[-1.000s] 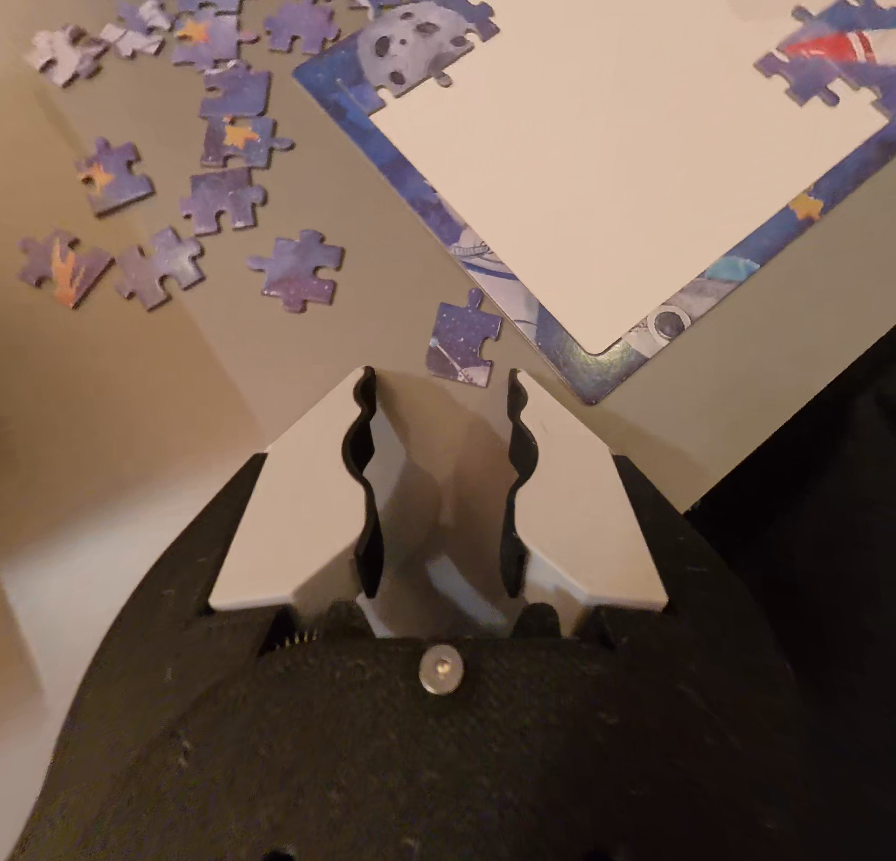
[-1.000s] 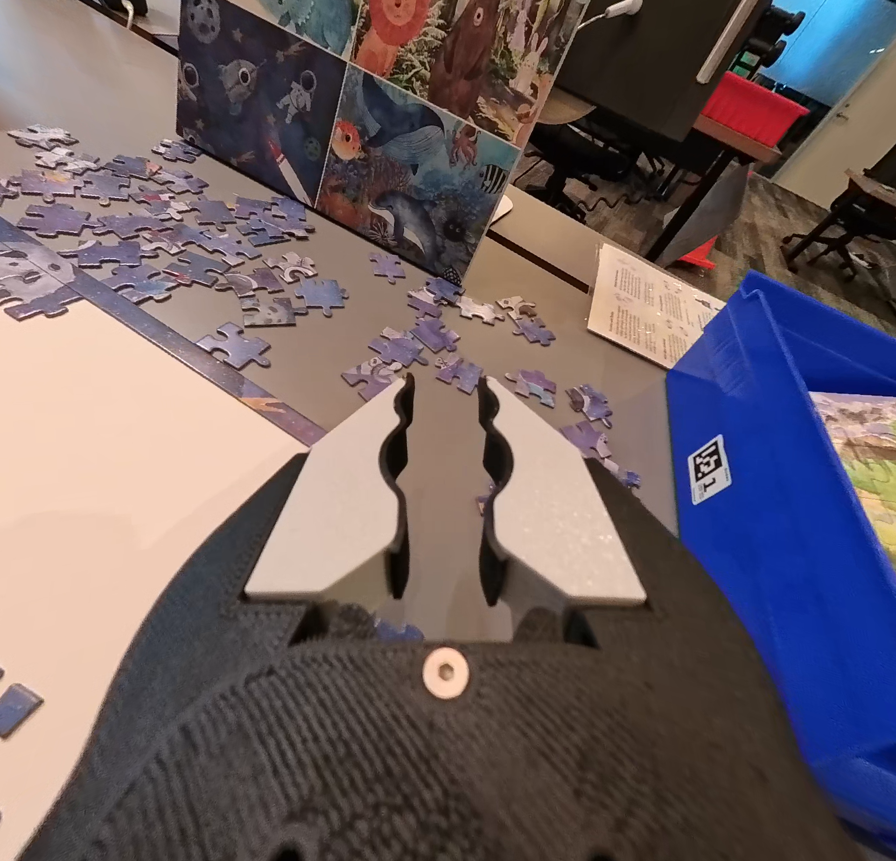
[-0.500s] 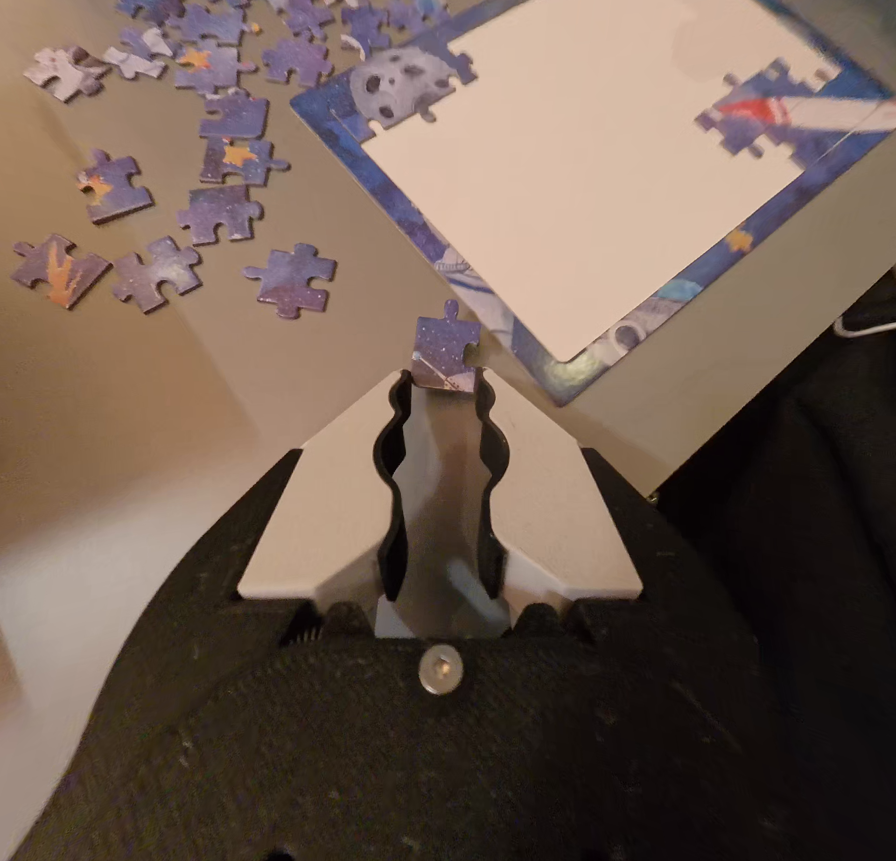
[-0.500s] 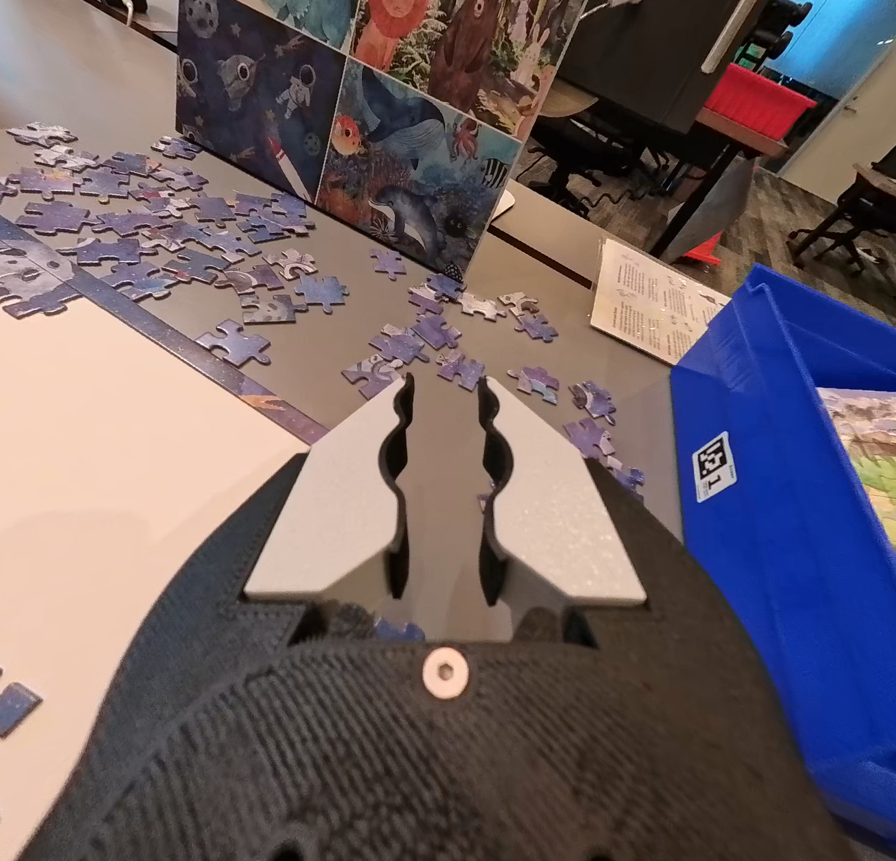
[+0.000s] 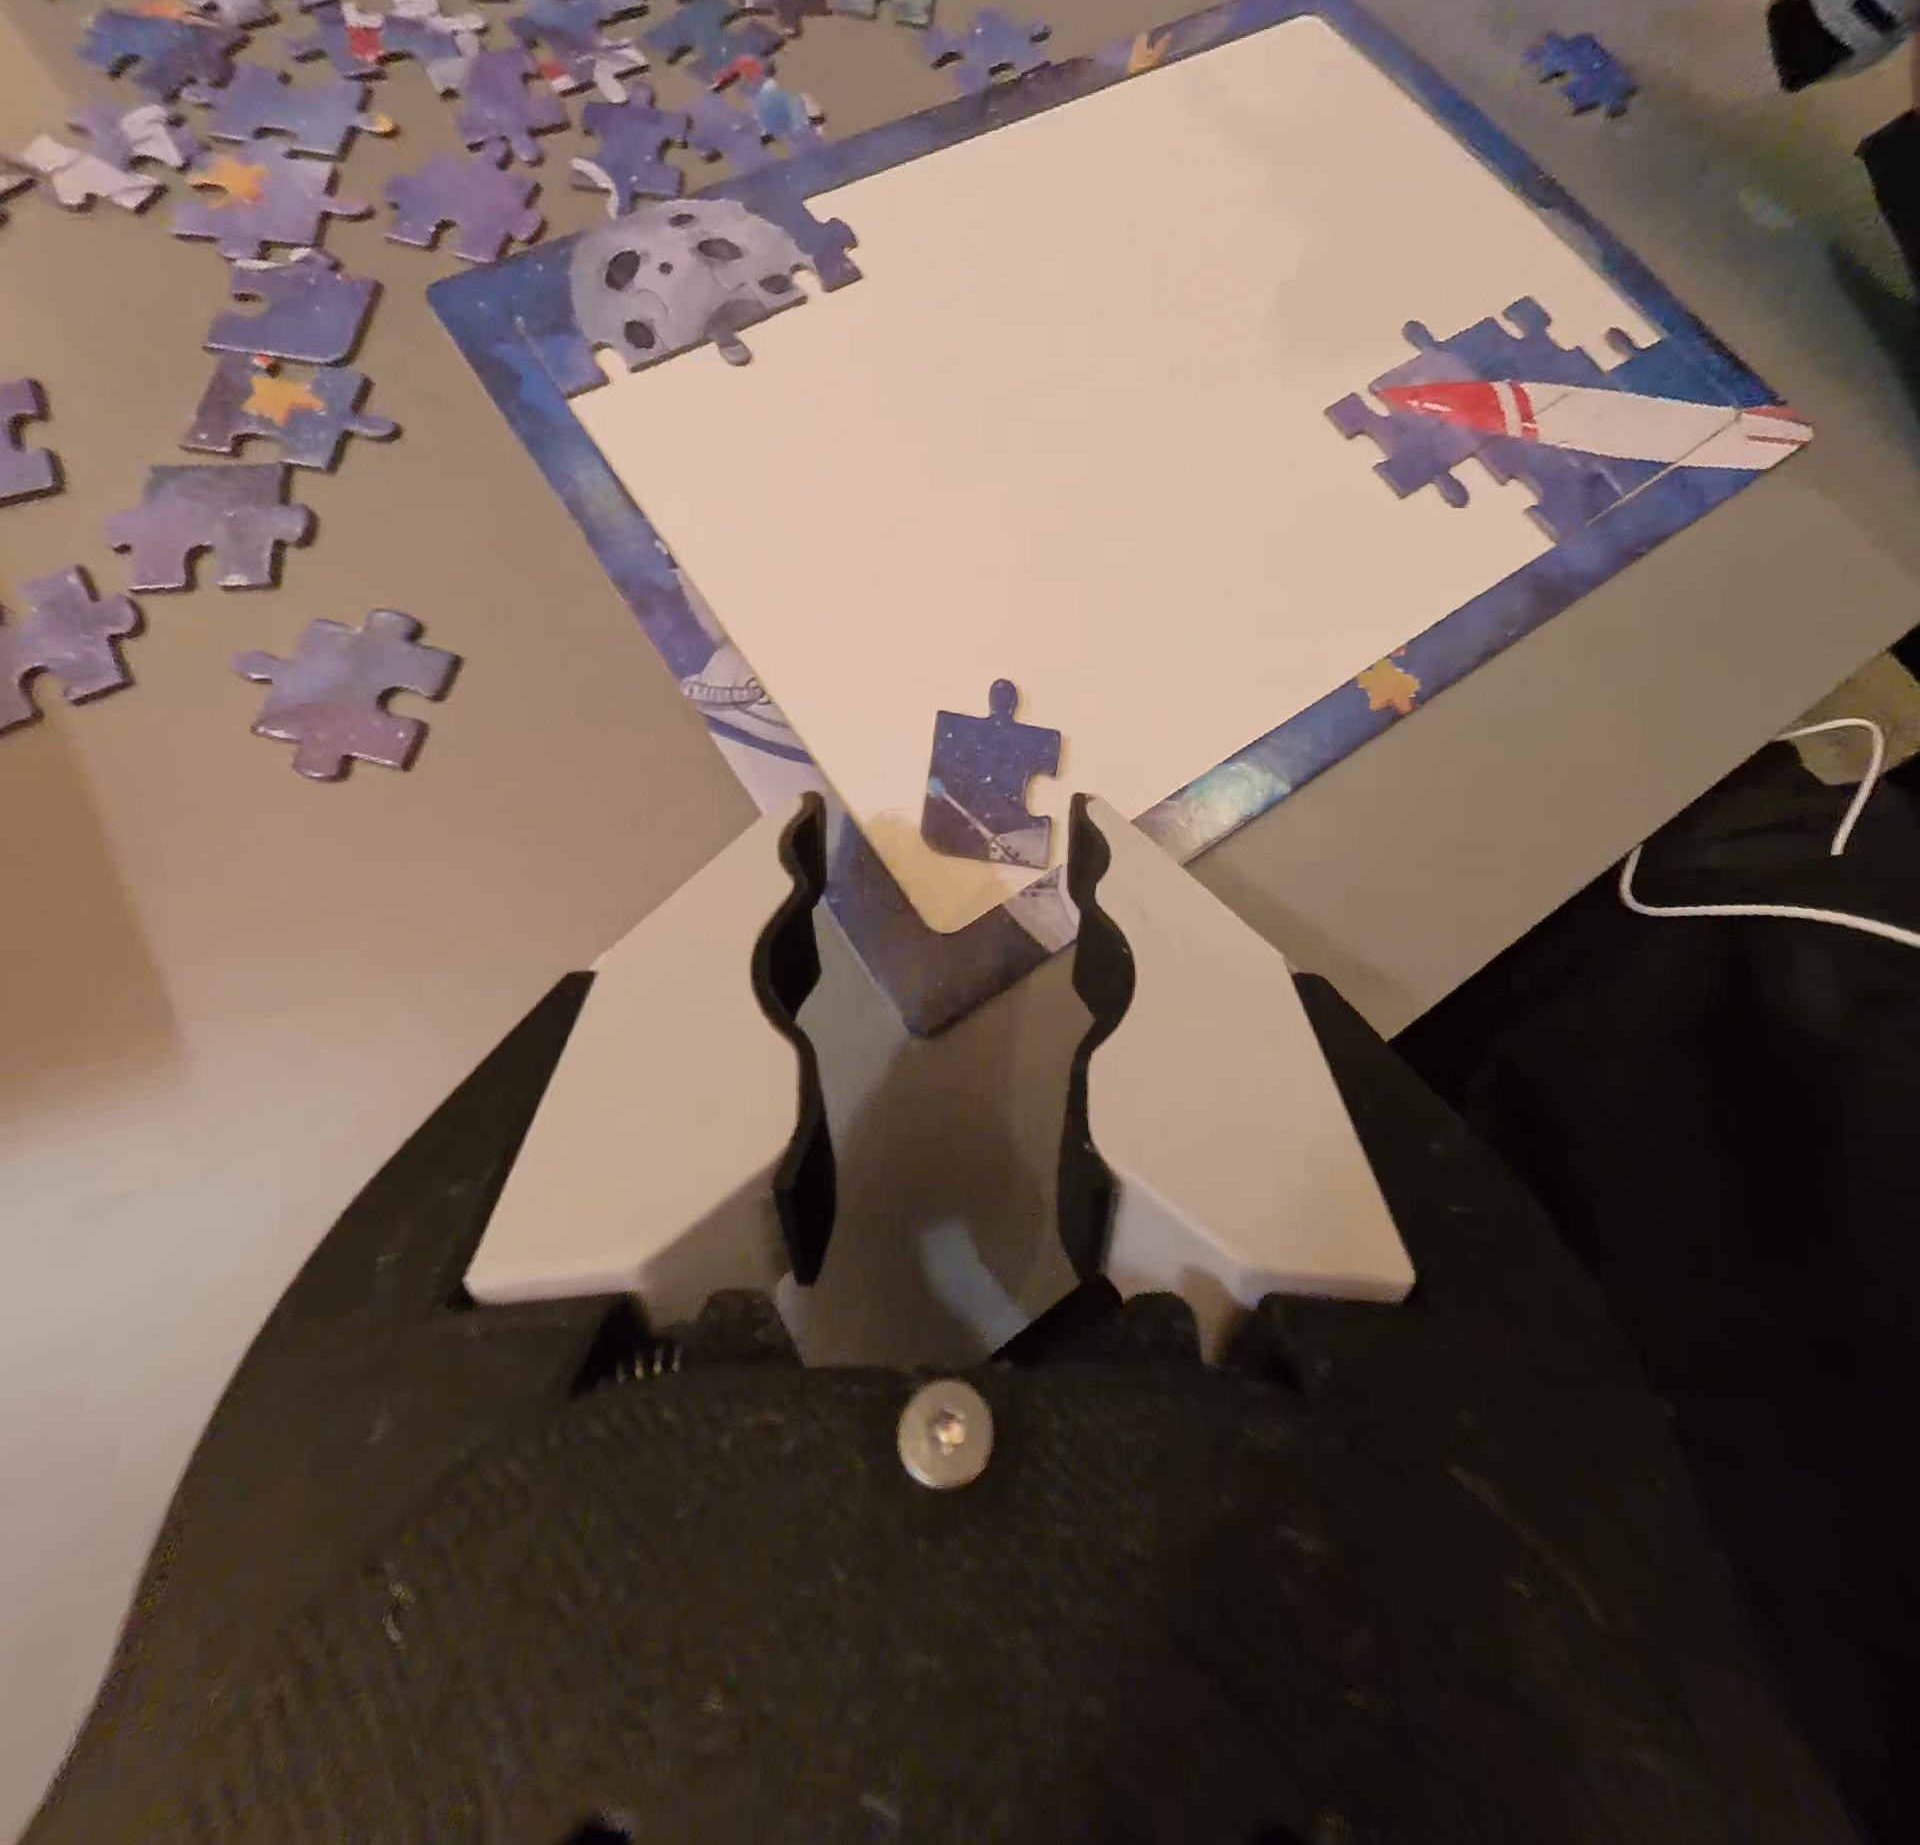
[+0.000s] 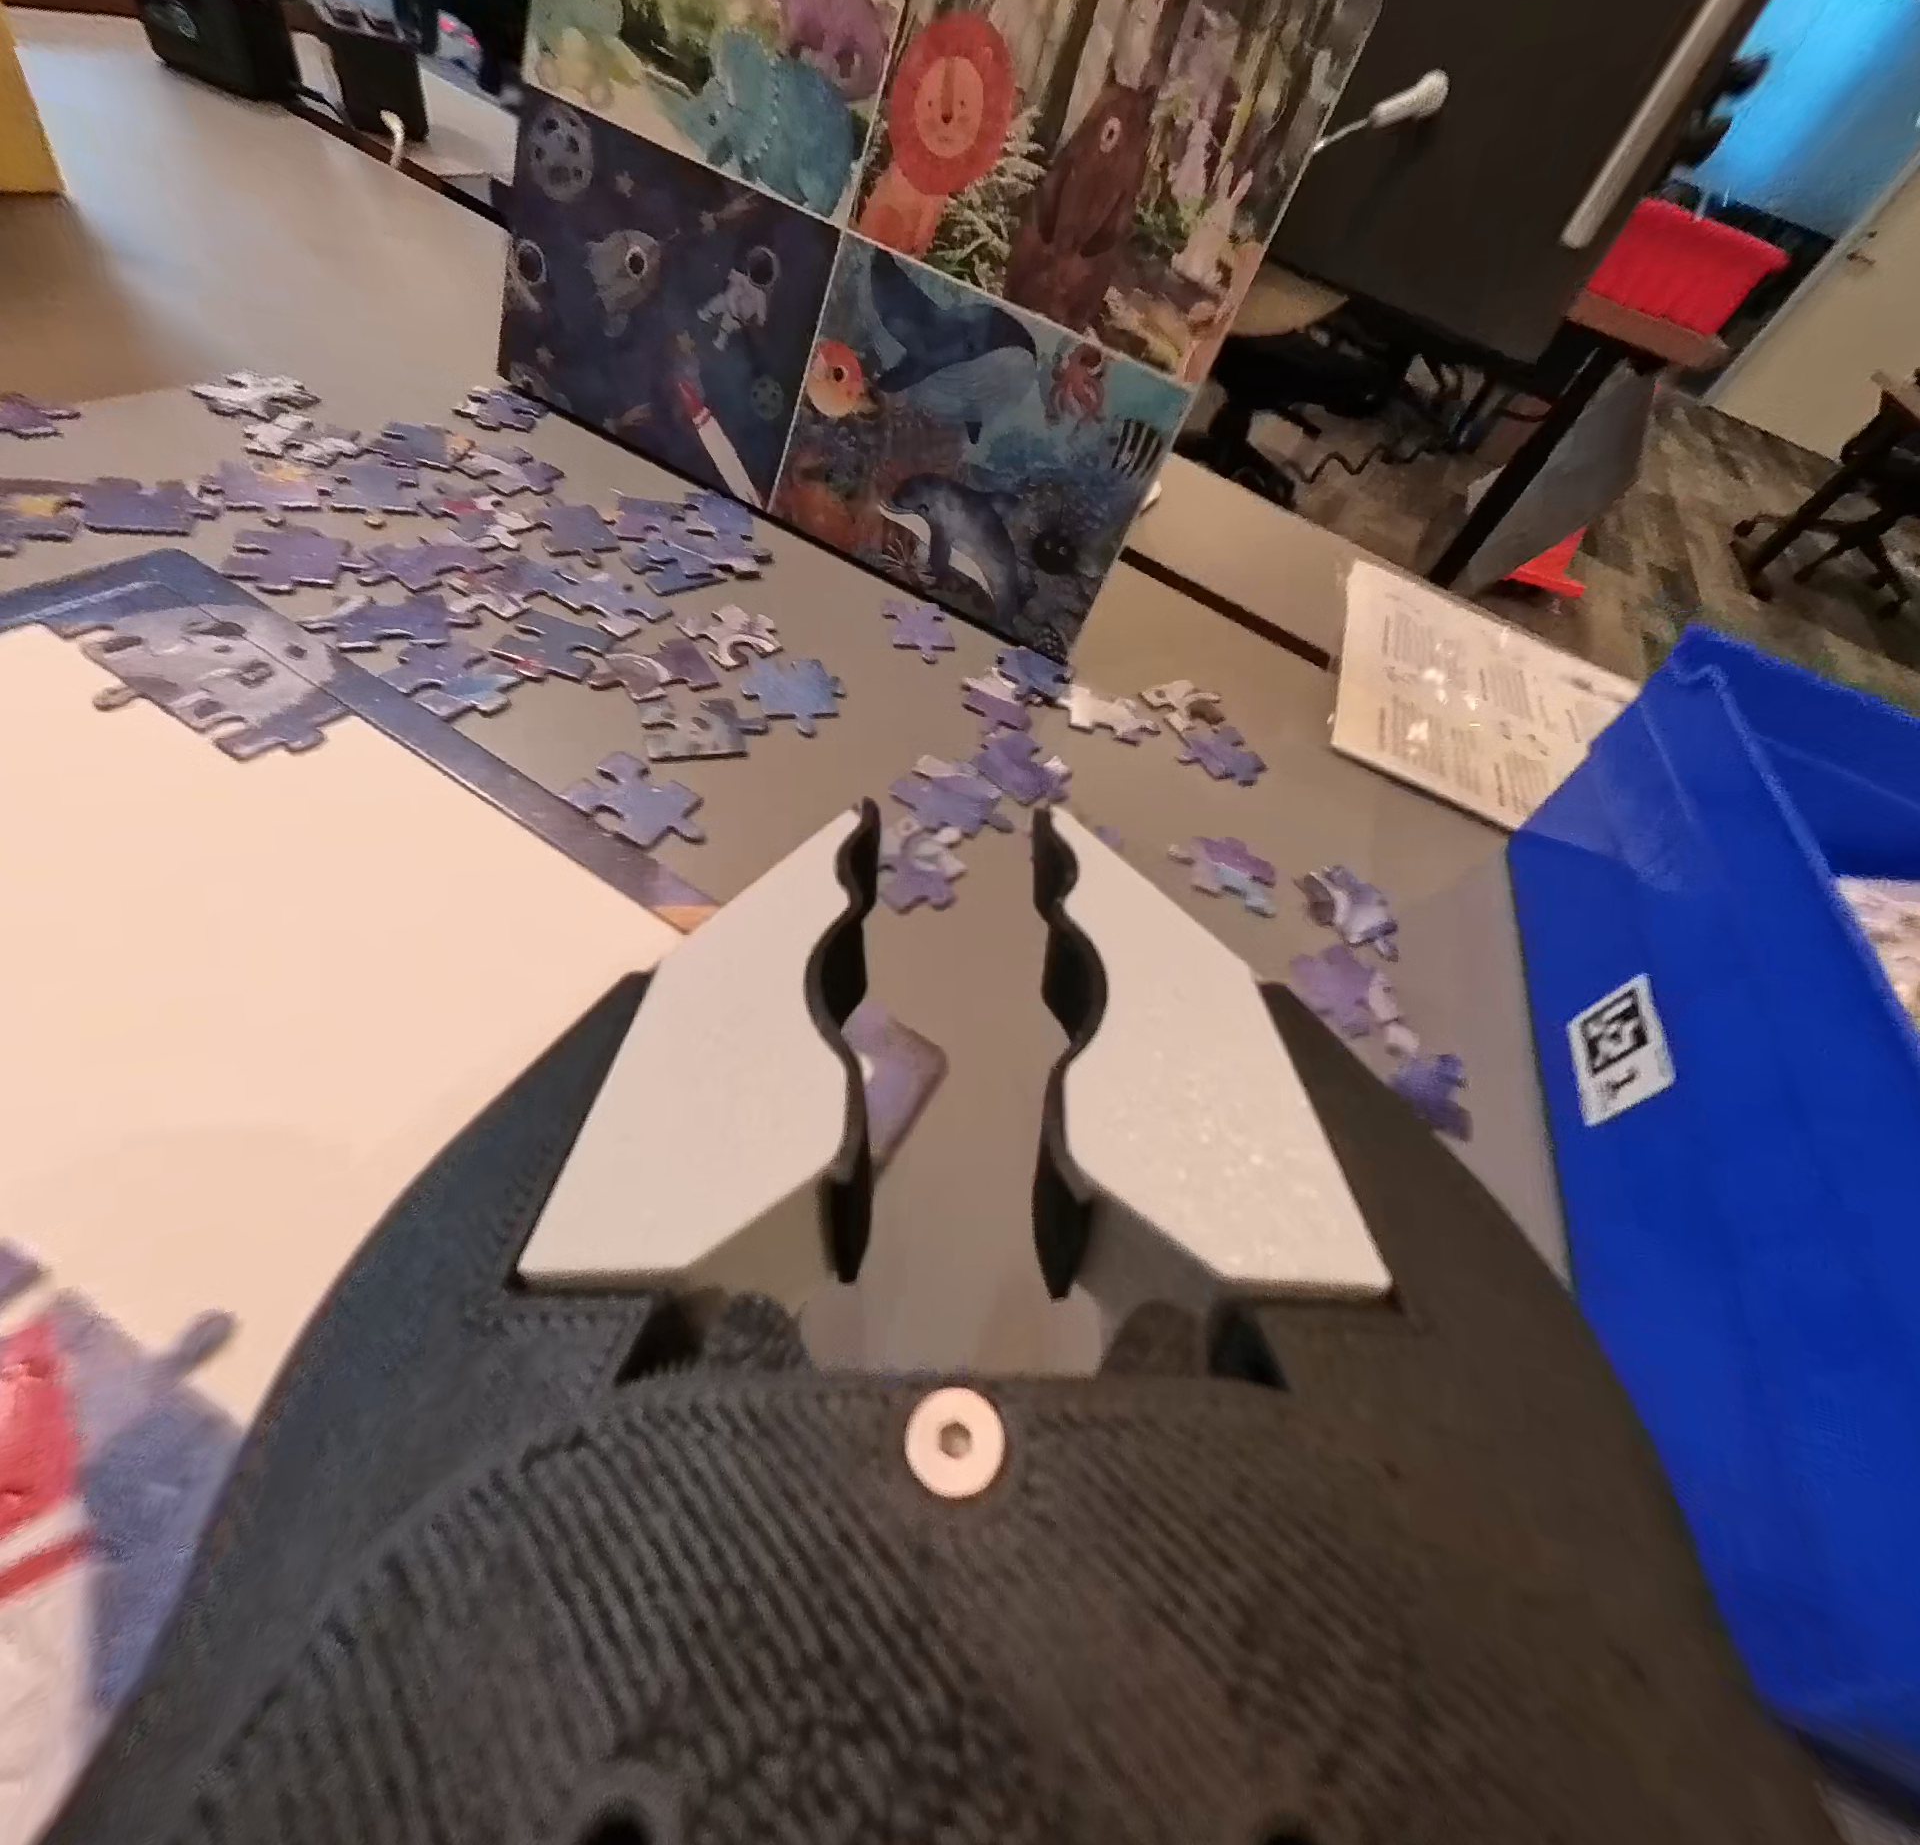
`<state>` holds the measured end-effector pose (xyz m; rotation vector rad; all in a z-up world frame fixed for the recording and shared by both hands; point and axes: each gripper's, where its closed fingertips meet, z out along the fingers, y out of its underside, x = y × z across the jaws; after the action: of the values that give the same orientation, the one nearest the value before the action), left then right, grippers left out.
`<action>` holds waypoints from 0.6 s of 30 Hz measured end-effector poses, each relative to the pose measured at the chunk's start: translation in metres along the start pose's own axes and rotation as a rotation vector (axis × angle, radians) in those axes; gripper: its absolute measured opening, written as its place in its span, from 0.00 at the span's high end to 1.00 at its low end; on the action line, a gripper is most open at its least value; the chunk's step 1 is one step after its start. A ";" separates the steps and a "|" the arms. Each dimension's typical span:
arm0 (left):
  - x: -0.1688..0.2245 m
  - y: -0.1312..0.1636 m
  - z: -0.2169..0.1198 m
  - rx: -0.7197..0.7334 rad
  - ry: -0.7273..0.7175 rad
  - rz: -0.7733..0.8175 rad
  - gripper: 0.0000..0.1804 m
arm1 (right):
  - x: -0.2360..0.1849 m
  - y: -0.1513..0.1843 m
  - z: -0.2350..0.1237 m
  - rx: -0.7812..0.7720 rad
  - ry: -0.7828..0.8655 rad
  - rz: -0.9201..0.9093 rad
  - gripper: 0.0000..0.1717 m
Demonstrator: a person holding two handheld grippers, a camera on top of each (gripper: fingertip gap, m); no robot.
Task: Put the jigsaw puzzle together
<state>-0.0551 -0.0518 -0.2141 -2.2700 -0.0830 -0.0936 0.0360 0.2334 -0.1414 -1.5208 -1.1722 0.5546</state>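
Observation:
My left gripper is open just above the near corner of the puzzle board. A dark blue puzzle piece lies flat on the board's white inside, just ahead of and between my fingertips, and neither pad touches it. A moon cluster and a rocket cluster sit fitted in the board. My right gripper is open and holds nothing. It hovers over loose purple pieces on the grey table, right of the board.
Many loose pieces lie left of and behind the board. A picture box stands upright at the back. A blue bin is at the right, with a printed sheet behind it. The table edge runs near the board's corner. Some 30 cm of space lies between my two pairs of fingers.
My left gripper closed on the dark blue piece, carried it over the board's near corner and opened. The piece now lies on the board. My right gripper shifted a little, still empty.

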 end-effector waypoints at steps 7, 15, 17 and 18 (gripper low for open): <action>-0.009 0.010 -0.012 -0.004 0.027 -0.025 0.76 | -0.180 -0.003 -0.019 -0.238 -0.498 0.007 0.77; -0.005 0.028 -0.013 -0.038 0.064 0.019 0.78 | -0.291 0.020 -0.044 -0.377 -0.840 0.013 0.74; -0.006 0.028 -0.013 -0.023 0.055 0.018 0.81 | -0.299 0.018 -0.044 -0.375 -0.862 0.022 0.73; -0.006 0.028 -0.013 -0.015 0.057 0.015 0.82 | -0.301 0.018 -0.043 -0.378 -0.864 0.016 0.72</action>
<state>-0.0591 -0.0797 -0.2276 -2.2811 -0.0353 -0.1519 -0.0430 -0.0518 -0.2156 -1.6460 -2.0078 1.1116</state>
